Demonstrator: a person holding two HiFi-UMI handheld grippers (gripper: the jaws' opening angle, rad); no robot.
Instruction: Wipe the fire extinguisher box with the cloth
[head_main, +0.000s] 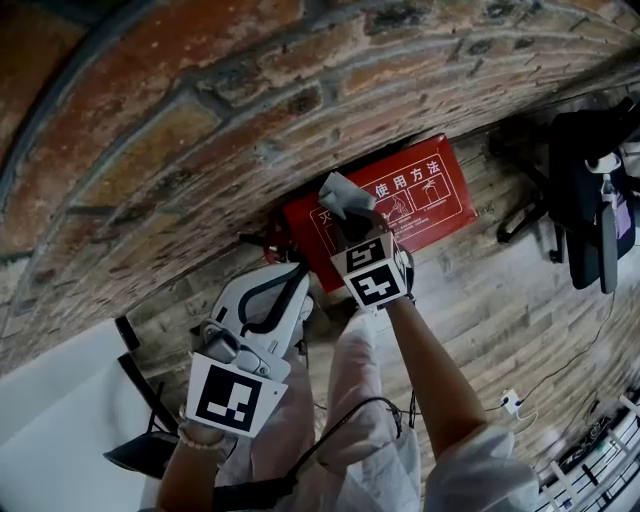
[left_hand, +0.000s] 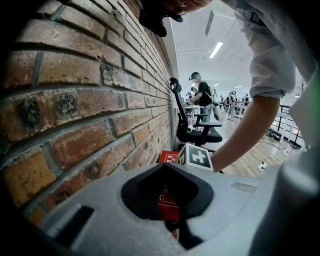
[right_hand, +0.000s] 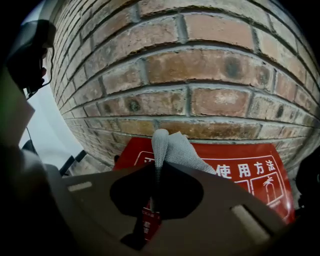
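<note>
The big brick wall (head_main: 200, 120) stands in front. The red fire extinguisher box (head_main: 430, 205) sits low on the wood floor, right against the wall.

The wipe looks like it is just starting at the box's top left part. To do it well, I think the cloth (head_main: 345, 195) should press flat on the red face and slide in long lines from 1 side to the other. It should reach the corners too. The grip must stay tight, so the cloth does not slip out. The hard jaws should stay off the box and off the bricks.

The right arm is stretched out straight toward the box. The right gripper (right_hand: 156, 175) points at the box's top edge, with its 2 jaws squeezed tight on the grey cloth. The cloth sticks up in a bunch past the tips. I cannot tell if it touches the box yet.

The left gripper (head_main: 270, 300) waits lower and closer to the person, away from the box. Its 2 jaws are together, with nothing in them.
</note>
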